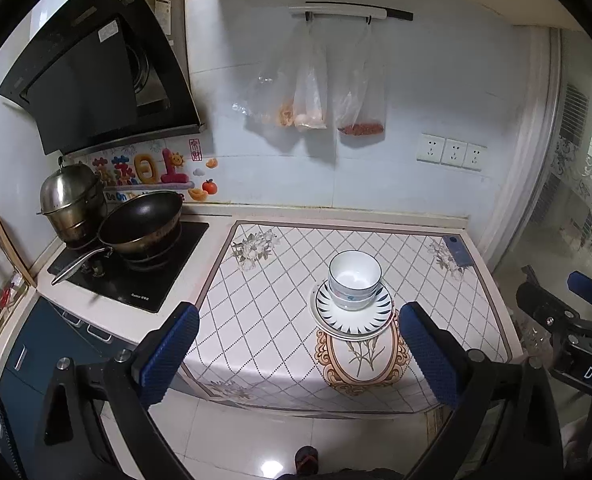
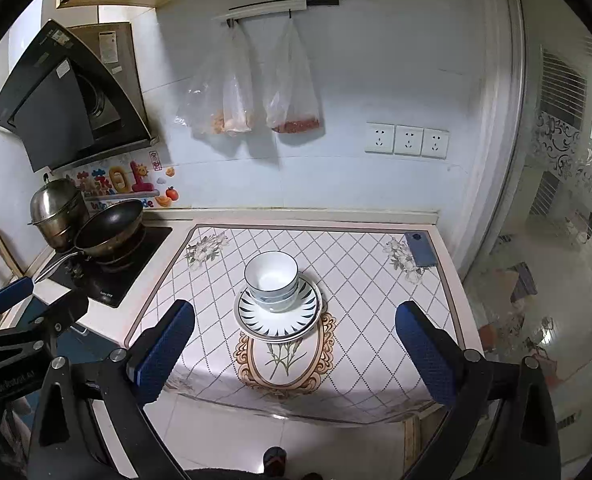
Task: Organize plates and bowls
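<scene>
Bowls (image 1: 353, 280) sit nested on the stacked plates (image 1: 353, 316) at the middle of the patterned table (image 1: 280, 264), so we judge the tidying largely done. Our left gripper (image 1: 297, 354) and right gripper (image 2: 296, 350) both hang spread wide and empty at the near edge. The stack lies straight ahead, slightly right of the left tool and slightly left of the right, about equally near both.

Nested white bowls (image 1: 355, 280) sit on stacked plates (image 1: 353, 314) on the patterned tablecloth (image 1: 280, 280). The left gripper (image 1: 297, 326) hangs wide open, well short of the stack, over the floor.
</scene>
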A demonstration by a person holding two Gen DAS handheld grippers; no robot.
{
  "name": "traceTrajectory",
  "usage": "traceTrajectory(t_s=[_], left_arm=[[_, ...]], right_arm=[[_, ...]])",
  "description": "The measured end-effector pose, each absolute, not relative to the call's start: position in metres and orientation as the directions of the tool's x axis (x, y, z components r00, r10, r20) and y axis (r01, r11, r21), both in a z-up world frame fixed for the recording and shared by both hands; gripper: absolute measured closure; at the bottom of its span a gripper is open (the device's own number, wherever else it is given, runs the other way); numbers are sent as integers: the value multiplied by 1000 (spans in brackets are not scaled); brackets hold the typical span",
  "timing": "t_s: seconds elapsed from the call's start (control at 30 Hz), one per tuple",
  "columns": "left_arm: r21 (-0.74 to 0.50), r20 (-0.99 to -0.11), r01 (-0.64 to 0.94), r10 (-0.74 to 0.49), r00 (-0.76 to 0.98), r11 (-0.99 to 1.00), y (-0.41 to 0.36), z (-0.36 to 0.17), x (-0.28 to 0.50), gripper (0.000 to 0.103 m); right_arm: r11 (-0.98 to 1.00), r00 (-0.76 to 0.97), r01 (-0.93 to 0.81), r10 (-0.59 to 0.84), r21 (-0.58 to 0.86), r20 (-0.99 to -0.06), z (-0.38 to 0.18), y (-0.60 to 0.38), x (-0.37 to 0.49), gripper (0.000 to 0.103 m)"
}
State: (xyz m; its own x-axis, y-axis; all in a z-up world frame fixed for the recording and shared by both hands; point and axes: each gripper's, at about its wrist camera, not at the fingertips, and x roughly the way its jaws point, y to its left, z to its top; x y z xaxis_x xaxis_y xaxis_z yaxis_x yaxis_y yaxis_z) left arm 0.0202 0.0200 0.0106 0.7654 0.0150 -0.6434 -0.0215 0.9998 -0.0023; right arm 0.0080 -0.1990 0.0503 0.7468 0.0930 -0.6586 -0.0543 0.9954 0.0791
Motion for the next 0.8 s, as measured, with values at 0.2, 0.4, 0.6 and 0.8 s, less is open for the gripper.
traceTrajectory(t_s=[0.2, 0.4, 0.6, 0.8], left_arm=[[-3, -634, -12, 8, 774, 1000, 20, 14, 19, 0], [-5, -630, -8, 3, 777, 1000, 20, 16, 19, 0], [-4, -629, -5, 2, 778, 1000, 20, 18, 18, 0], [-5, -632, 1, -4, 775, 1000, 20, 19, 20, 0]], right_arm=[[996, 756, -41, 82, 78, -649, 52, -205, 10, 0], [997, 765, -39, 77, 73, -640, 56, -204, 8, 0], [996, 765, -38, 77, 75, -640, 56, -204, 6, 0], [996, 763, -40, 83, 81, -641, 56, -204, 7, 0]])
